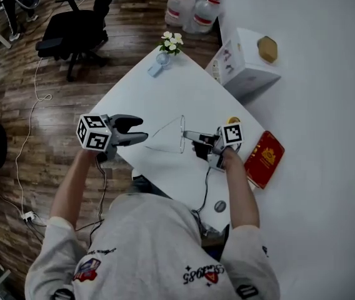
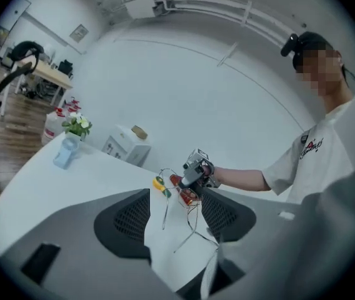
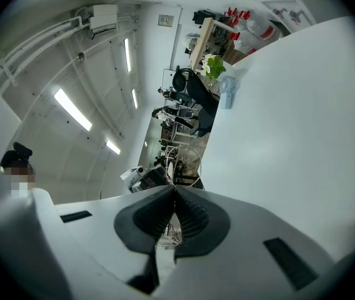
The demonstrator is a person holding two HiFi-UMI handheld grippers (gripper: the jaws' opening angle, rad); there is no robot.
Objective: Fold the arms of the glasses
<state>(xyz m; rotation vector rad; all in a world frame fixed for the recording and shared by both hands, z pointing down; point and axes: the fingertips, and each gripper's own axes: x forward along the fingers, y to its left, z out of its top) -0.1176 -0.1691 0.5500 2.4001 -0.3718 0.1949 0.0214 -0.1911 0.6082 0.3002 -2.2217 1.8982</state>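
The right gripper (image 1: 189, 135), pressed together, pinches the thin wire glasses (image 1: 182, 136), faint against the white table (image 1: 184, 86). The left gripper (image 1: 141, 129) is spread, and whether it touches them is unclear.

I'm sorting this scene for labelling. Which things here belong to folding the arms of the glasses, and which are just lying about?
Part of the job:
glasses
right hand-held gripper, shut on the glasses
left hand-held gripper, open

Just lying about:
flowers
white box
red book
water jugs
office chair
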